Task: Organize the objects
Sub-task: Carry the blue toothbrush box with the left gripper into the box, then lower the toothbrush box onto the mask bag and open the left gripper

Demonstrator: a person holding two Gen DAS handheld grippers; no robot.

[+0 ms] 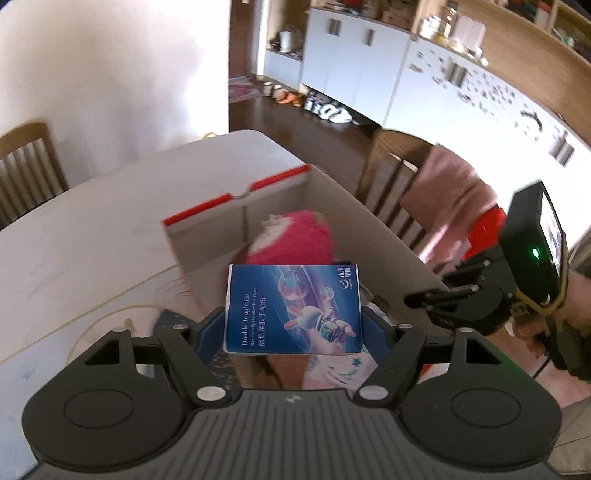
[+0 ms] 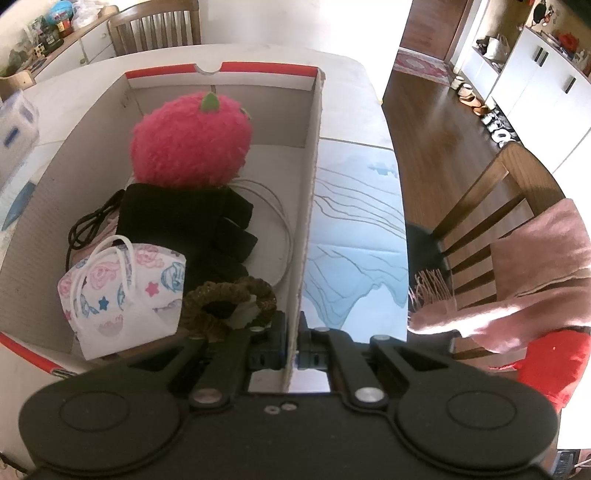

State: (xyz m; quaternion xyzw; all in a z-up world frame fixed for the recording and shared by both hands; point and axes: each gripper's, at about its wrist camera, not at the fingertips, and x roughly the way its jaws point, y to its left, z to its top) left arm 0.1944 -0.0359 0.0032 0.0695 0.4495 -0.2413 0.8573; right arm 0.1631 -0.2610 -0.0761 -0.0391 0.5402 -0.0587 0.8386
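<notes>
My left gripper (image 1: 293, 325) is shut on a blue tissue pack (image 1: 291, 302), which hangs in the air over the near end of an open cardboard box (image 1: 332, 206) with a red rim. A pink plush fruit (image 1: 291, 236) lies inside the box beyond the pack. My right gripper (image 2: 291, 347) is shut on the box's right side wall (image 2: 310, 206), one finger inside and one outside. In the right wrist view the box holds the plush fruit (image 2: 192, 144), a black glove (image 2: 192, 221), a patterned face mask (image 2: 122, 291), a brown scrunchie (image 2: 229, 299) and cables.
The box stands on a white table (image 2: 351, 92) with a light blue mat (image 2: 354, 229) to its right. A wooden chair draped with pink cloth (image 2: 517, 258) stands at the table's right side. Wrapped tissue packs (image 2: 14, 129) sit left of the box. Another chair (image 2: 155, 26) stands at the far end.
</notes>
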